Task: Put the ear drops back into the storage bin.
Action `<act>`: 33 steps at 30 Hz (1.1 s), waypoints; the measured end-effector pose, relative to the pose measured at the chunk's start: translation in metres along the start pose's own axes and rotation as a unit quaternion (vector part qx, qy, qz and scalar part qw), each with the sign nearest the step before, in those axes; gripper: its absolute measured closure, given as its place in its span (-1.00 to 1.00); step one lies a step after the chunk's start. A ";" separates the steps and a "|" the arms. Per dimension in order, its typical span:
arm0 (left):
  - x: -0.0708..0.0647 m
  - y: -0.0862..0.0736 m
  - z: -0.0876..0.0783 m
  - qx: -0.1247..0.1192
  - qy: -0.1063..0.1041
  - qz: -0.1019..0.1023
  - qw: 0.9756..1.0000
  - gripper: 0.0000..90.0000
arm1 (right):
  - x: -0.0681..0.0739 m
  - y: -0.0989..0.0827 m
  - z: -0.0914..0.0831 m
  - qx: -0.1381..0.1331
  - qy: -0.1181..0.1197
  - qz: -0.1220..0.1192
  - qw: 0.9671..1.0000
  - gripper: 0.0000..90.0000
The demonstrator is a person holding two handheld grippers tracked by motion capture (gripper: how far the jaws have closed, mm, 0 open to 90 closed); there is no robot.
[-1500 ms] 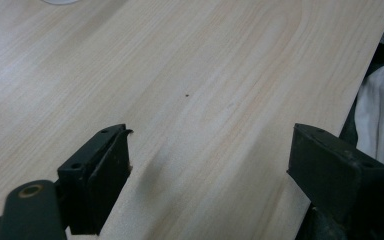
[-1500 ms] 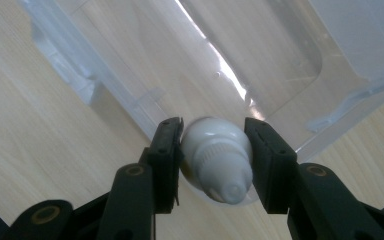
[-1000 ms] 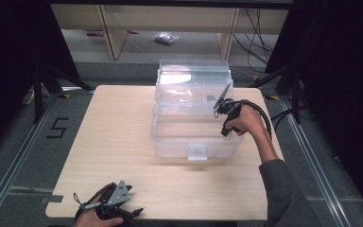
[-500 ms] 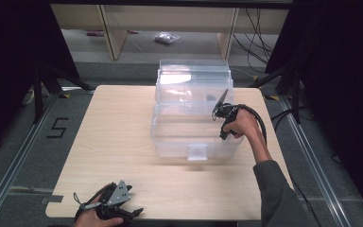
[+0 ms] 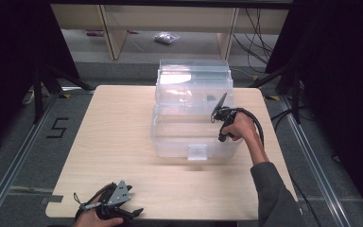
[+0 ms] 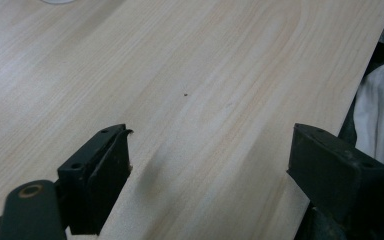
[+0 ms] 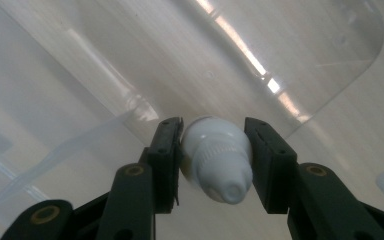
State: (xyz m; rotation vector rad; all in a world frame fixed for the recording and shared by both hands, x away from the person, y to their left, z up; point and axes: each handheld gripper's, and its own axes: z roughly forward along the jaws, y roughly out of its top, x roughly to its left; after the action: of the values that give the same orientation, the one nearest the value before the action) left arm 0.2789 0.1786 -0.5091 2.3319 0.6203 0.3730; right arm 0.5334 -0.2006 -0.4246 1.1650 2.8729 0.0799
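Lower now, my right gripper has sunk into the clear plastic box, clamped on a white bottle. Placing is under way; next I should set it down and release. My left gripper rests open on the table.

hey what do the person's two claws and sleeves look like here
Both claws are black with two flat, blocky jaws. The left claw carries a grey three-cornered plate on top. A black cable loops from the right claw. The right arm wears a dark grey sleeve.
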 end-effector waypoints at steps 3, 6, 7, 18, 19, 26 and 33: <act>0.000 0.000 0.000 0.000 0.000 0.000 1.000 -0.63 | 0.000 0.000 0.004 0.003 0.003 0.011 1.000 0.34; 0.000 0.000 0.000 0.002 0.001 0.003 1.000 -0.63 | -0.001 0.000 0.006 0.006 0.003 0.009 1.000 0.33; 0.000 0.000 0.000 0.001 0.001 0.001 1.000 -0.63 | -0.001 0.001 0.007 0.006 0.013 0.005 1.000 0.33; 0.000 0.000 0.000 0.001 -0.002 0.001 1.000 -0.63 | 0.001 0.002 0.008 0.020 0.002 0.024 1.000 0.33; 0.000 0.000 0.000 0.002 -0.001 0.003 1.000 -0.63 | 0.001 0.002 0.008 0.021 0.002 0.021 1.000 0.33; 0.000 0.000 0.001 0.001 -0.004 0.002 1.000 -0.63 | 0.000 0.000 0.005 0.020 -0.007 0.013 1.000 0.32; -0.002 0.000 0.000 0.000 -0.003 -0.007 1.000 -0.63 | 0.000 -0.004 -0.003 0.002 -0.009 0.015 1.000 0.24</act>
State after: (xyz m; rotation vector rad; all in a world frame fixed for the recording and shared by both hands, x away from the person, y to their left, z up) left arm 0.2777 0.1778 -0.5099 2.3273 0.6339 0.3589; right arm 0.5306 -0.2031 -0.4214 1.2025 2.8413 0.0646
